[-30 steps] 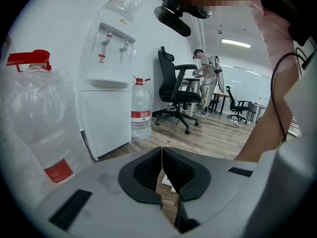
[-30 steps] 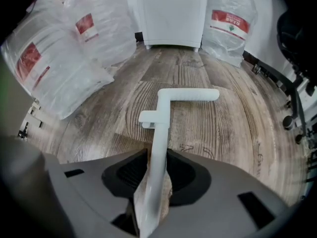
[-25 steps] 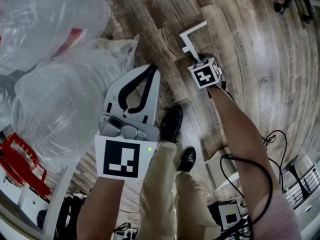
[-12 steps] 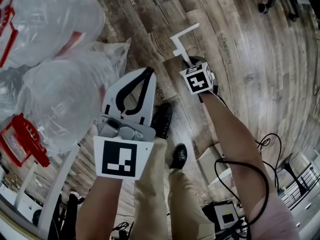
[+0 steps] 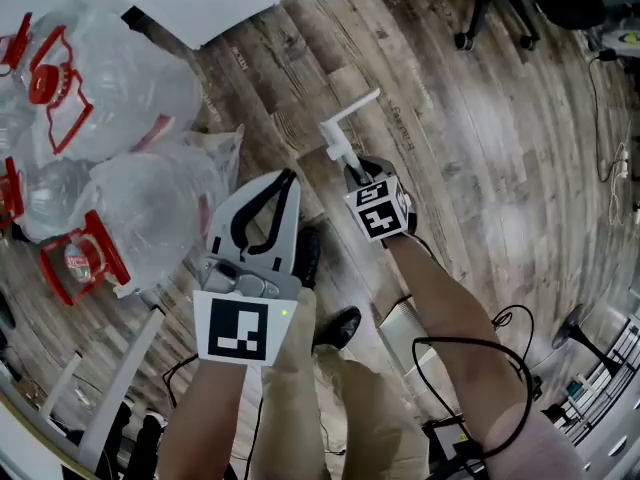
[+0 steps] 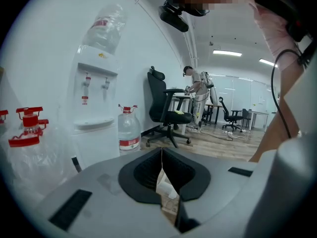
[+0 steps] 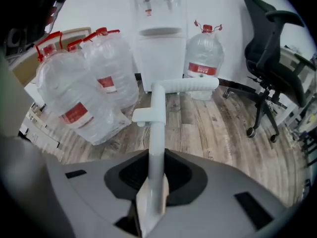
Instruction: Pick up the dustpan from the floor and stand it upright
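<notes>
A white dustpan handle [image 5: 345,128] with a short cross bar at its top sticks up out of my right gripper [image 5: 352,173], which is shut on it. In the right gripper view the handle [image 7: 157,128] runs straight up from between the jaws of the right gripper [image 7: 156,182]. The pan itself is hidden in every view. My left gripper [image 5: 288,175] is held beside it, above the person's shoes; in its own view the left gripper [image 6: 162,155] has its jaws pressed together with nothing between them.
Several large clear water bottles [image 5: 130,78] with red caps lie and stand at the left on the wood floor [image 5: 500,168]. A water dispenser [image 7: 158,29] and another bottle [image 7: 204,53] stand by the wall. A black office chair [image 7: 277,48] is at the right. Cables trail by the person's feet.
The head view has shifted, showing more bottles and a chair base. The right gripper with the handle has come lower and nearer the left gripper in the picture. Both grips are unchanged.
</notes>
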`<state>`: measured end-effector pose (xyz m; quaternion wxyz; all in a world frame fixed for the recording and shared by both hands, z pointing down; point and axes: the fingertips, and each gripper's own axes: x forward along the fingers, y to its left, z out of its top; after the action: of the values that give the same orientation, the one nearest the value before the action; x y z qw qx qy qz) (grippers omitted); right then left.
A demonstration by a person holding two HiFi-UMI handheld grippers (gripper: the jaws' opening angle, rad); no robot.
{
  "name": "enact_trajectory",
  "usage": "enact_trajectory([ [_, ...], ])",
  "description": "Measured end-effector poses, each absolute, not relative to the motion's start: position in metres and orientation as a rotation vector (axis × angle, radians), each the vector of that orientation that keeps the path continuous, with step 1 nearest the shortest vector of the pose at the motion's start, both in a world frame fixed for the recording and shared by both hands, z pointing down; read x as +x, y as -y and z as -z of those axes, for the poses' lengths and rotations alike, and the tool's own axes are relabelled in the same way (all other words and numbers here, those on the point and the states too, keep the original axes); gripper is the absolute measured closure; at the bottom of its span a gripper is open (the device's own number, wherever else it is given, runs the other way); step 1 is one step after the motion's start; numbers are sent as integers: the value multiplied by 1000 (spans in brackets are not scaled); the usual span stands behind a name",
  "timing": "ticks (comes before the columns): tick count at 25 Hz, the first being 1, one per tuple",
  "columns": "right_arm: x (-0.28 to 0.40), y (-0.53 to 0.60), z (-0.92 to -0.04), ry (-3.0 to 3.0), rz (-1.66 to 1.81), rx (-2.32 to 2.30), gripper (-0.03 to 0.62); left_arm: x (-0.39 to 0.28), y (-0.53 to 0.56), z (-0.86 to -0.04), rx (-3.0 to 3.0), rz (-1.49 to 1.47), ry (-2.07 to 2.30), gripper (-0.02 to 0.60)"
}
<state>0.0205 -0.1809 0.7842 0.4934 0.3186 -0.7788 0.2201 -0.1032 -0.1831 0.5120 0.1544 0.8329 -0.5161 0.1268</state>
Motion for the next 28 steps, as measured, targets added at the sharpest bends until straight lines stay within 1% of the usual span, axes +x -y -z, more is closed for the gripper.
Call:
enact_trajectory([
  [8,71,164,-676,1976,-482,914,513,-52,153,-432,2447,-253,1453,568],
  [17,139,105,-554,2076,-417,1050,511,15,98,-346,2557,-190,1396,568],
  [28,223,20,-451,2132,-371,1224,514,91,32,-259,2738,-192,1236,568],
])
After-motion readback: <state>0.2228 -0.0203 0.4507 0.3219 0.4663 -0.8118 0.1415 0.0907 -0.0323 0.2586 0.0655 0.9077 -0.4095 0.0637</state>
